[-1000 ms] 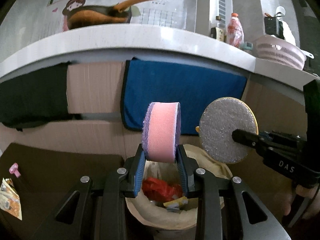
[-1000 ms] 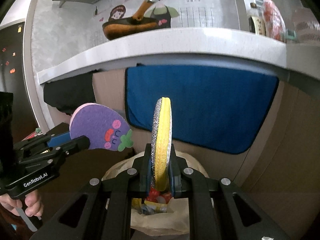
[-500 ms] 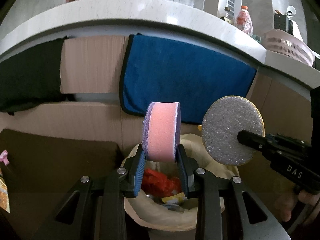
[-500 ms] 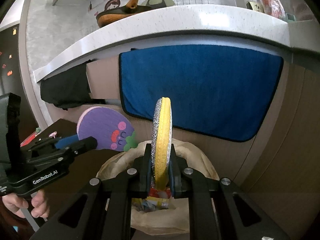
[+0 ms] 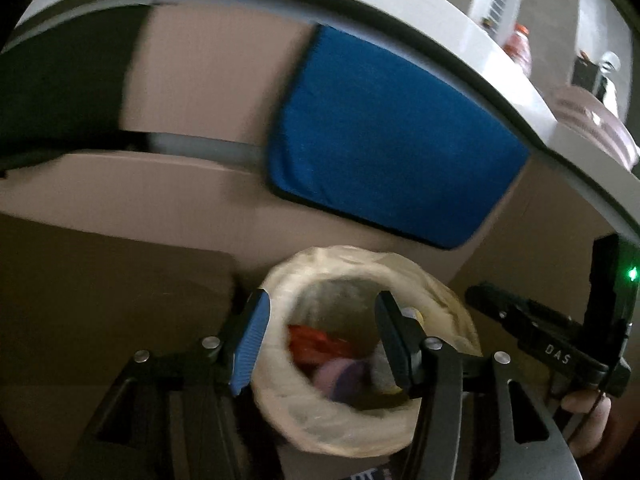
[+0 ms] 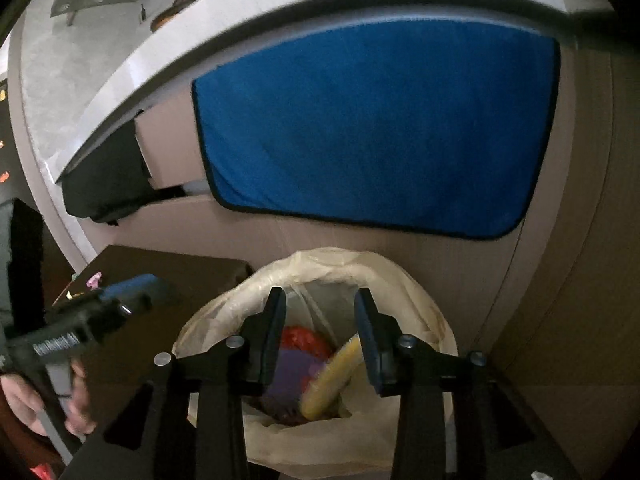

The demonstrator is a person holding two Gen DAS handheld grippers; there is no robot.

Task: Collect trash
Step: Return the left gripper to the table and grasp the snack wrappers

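Below a pale countertop (image 6: 248, 28) hung with a blue towel (image 6: 376, 128), a bag-lined trash bin (image 6: 420, 292) stands against the cabinet front, and both grippers are held just above its mouth. The left gripper (image 5: 320, 340) and the right gripper (image 6: 316, 336) are each seen with jaws opening and nothing between them, while the purple sponge (image 6: 292, 372) and the yellow scouring pad (image 6: 332, 376) lie inside the bin beside red trash (image 6: 300, 338). The release is best finished with the jaws spread fully and kept centred over the opening, clear of the liner's rim, so that the bag is not snagged when the grippers are lifted away.
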